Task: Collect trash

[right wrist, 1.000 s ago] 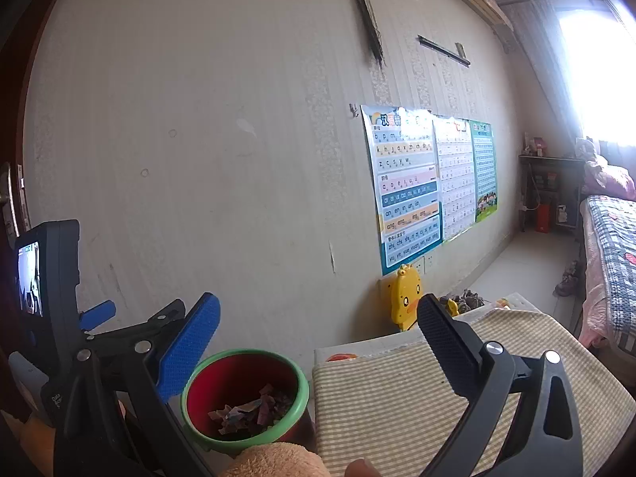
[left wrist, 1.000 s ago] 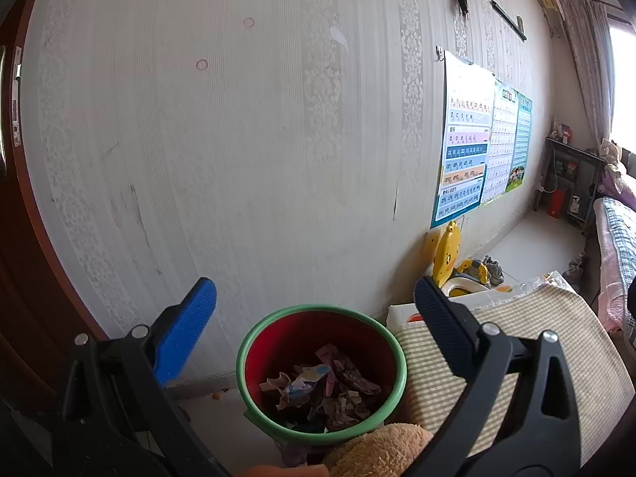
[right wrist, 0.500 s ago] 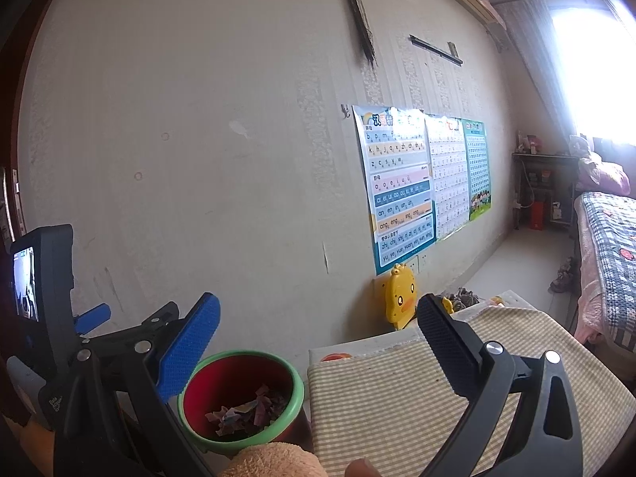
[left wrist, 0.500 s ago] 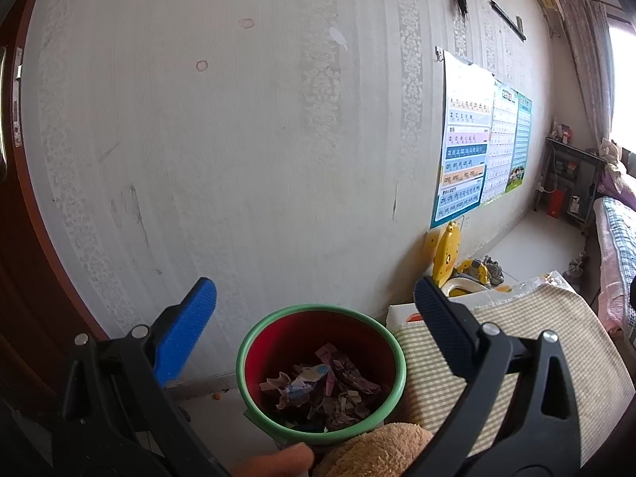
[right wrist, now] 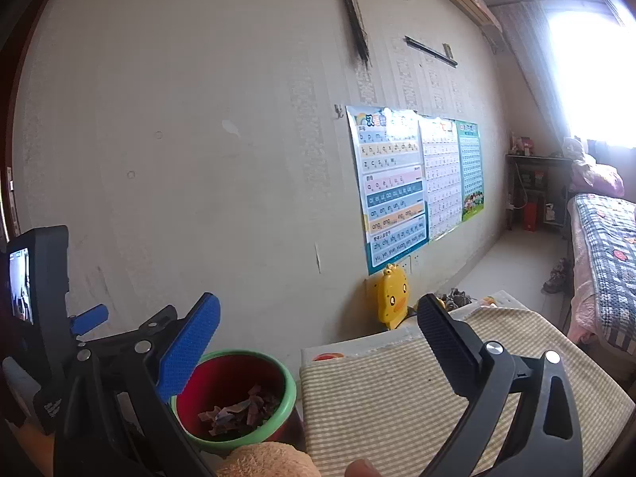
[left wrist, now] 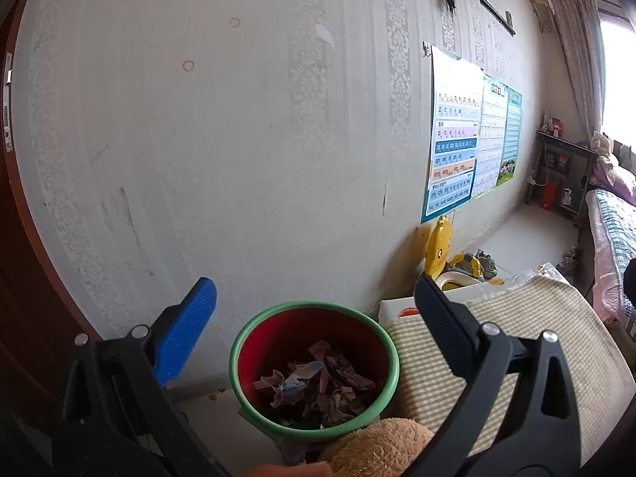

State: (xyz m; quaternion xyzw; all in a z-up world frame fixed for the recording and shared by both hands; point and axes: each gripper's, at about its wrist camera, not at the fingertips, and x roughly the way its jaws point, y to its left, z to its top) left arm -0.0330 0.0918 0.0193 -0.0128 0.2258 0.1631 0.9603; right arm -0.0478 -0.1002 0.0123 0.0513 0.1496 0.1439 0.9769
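Note:
A red bucket with a green rim (left wrist: 314, 369) stands on the floor by the wall, holding crumpled paper scraps (left wrist: 316, 389). My left gripper (left wrist: 314, 310) hangs open above it, nothing between its blue and black fingers. In the right wrist view the same bucket (right wrist: 234, 397) sits low and left, with my right gripper (right wrist: 318, 326) open and empty over its right rim and the cloth. The left gripper (right wrist: 91, 318) shows at that view's left edge.
A checked cloth (left wrist: 512, 342) covers a low surface right of the bucket. A tan plush toy (left wrist: 377, 453) and a fingertip (right wrist: 359, 469) sit at the bottom edge. Posters (right wrist: 393, 187), a yellow duck seat (right wrist: 391, 294), a bed (right wrist: 604, 246) and a shelf lie farther right.
Both views have drifted slightly; the bucket sits a little lower in the right wrist view. Both grippers stay open and empty.

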